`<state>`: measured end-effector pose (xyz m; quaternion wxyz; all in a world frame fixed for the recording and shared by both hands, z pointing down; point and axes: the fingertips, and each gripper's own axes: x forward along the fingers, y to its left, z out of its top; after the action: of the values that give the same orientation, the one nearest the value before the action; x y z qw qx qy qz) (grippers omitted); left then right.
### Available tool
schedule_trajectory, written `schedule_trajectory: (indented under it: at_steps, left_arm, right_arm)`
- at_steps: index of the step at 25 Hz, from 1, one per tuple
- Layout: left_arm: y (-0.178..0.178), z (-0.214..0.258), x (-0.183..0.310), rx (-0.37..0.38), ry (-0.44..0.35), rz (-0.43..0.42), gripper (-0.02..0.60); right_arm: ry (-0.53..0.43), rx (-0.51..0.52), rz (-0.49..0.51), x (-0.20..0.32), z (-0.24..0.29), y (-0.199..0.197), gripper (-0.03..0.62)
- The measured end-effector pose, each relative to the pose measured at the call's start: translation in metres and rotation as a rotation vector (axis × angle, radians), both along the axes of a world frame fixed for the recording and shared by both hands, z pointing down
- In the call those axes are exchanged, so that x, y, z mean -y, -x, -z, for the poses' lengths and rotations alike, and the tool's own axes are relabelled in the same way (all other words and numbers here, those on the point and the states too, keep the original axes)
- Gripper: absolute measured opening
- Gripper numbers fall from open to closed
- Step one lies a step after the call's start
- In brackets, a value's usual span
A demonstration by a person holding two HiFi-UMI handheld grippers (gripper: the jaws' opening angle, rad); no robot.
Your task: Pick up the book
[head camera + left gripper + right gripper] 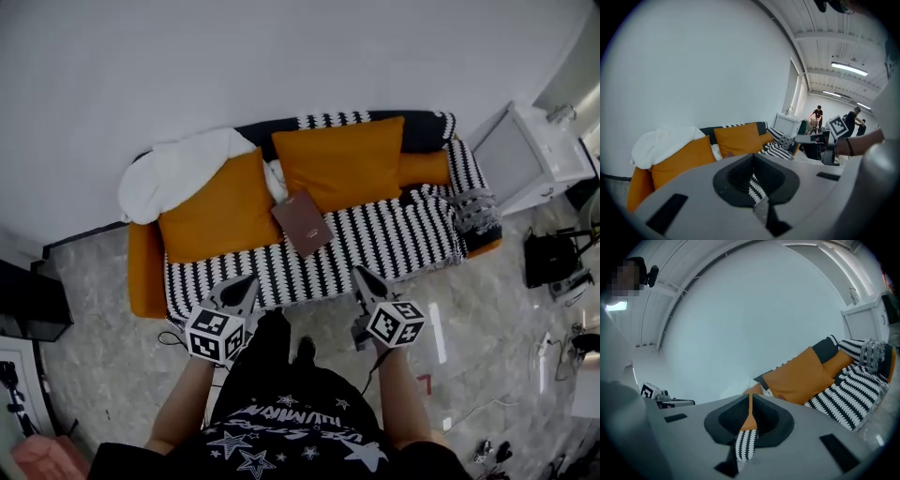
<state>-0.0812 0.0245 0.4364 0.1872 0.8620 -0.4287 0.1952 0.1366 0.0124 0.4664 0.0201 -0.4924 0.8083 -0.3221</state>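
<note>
On the striped seat of the sofa [403, 246] we see the brown book [302, 222], turned a bit crooked. It sits past the tips of both our tongs and about midway between them from side to side, well apart from each. Our left tongs [246, 286] and right tongs [364, 279] are both pressed together with nothing pinched in them. Their tips show at the front edge of the seat. One orange cushion [211, 211] is just beside the book's left edge, and another orange cushion [345, 161] is right behind it. A white blanket [173, 171] lies on the sofa's back corner. To the book's right the striped seat is bare up to the far arm.
</note>
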Motion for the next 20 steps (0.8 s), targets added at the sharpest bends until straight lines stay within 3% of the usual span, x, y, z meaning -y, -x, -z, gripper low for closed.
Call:
schedule_trajectory:
  at_steps: [9, 20]
  left_arm:
    - [0.010, -0.017, 0.068, -0.037, 0.044, -0.029, 0.006]
    - [0.022, -0.040, 0.166, -0.048, 0.097, -0.127, 0.006]
  right_arm:
    - [0.050, -0.015, -0.003, 0.049, -0.008, 0.018, 0.035]
    - [0.062, -0.034, -0.131, 0.146, -0.015, 0.035, 0.037]
